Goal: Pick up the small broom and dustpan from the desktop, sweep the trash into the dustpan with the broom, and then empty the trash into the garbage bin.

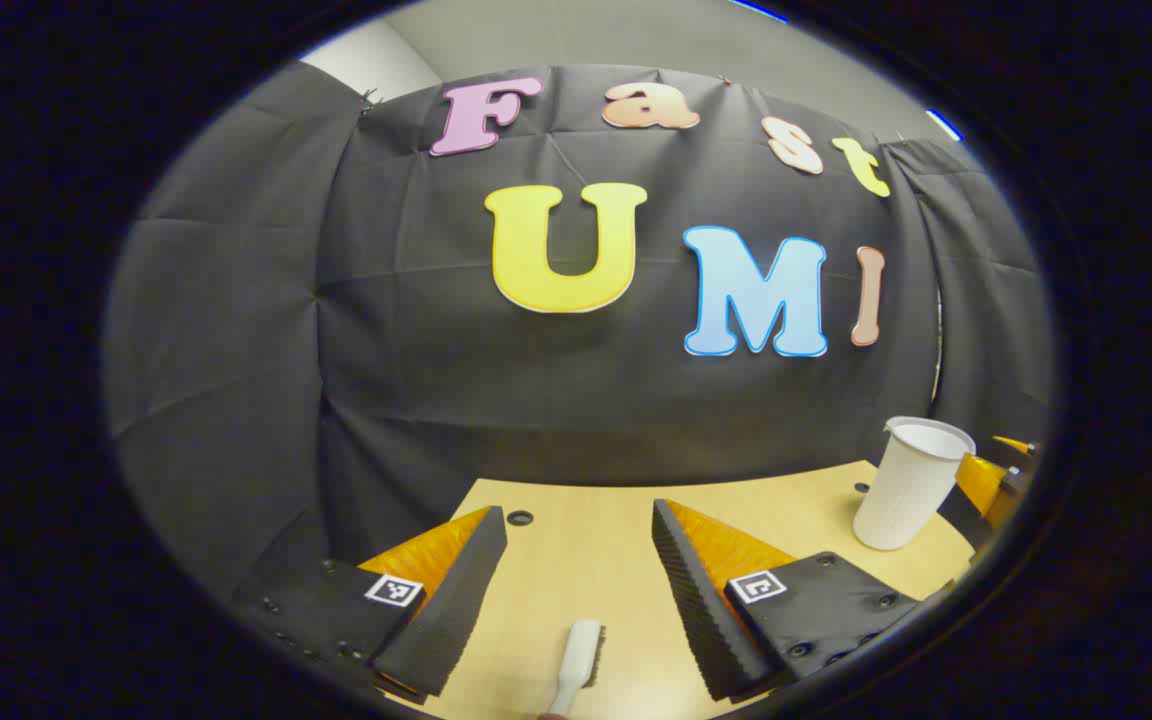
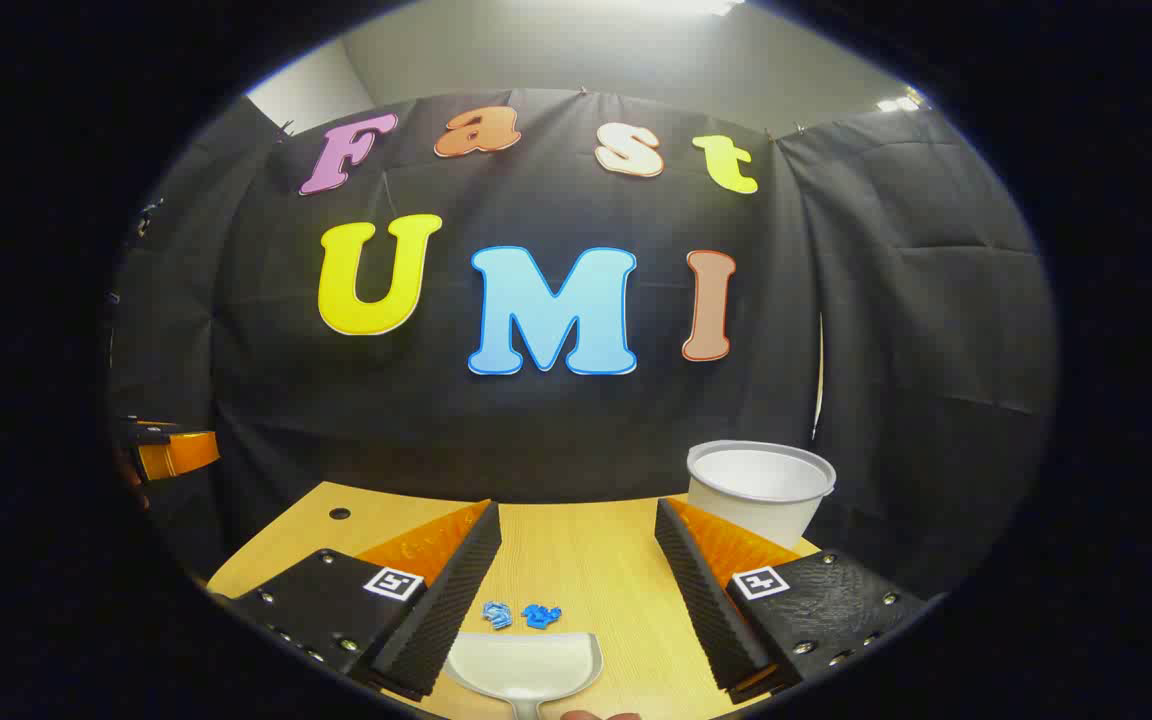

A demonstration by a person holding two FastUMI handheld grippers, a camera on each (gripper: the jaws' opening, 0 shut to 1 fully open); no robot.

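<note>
A small white plastic broom (image 1: 579, 665) lies flat on the pale wooden desktop (image 1: 586, 545) between the spread fingers of the left gripper (image 1: 579, 585), its bristled head pointing away and its handle running back under the camera. In the right gripper view, a shallow white plastic dustpan (image 2: 524, 662) rests on the same desktop between the parted fingers of the right gripper (image 2: 576, 590), its open lip facing forward and its narrow handle trailing toward the lens. Just beyond that lip lie two small crumpled blue scraps of trash (image 2: 524, 615), close together and touching neither finger. A white paper cup, the garbage bin (image 2: 762, 488), stands upright ahead of the right gripper, behind its right-hand finger; from the left gripper it stands well off to the right.

Both grippers are released, holding nothing.

Broom and dustpan both look light, stiff and smooth, likely to slide on the wood if nudged rather than pinched. Their slim handles seem the sound place to take hold, gripped across the narrow width. The scraps appear nearly weightless and apt to scatter under a hard stroke; the cup looks light enough to tip at a knock.

Whether the scraps await sweeping or the tools are set down again cannot be settled here.
</note>
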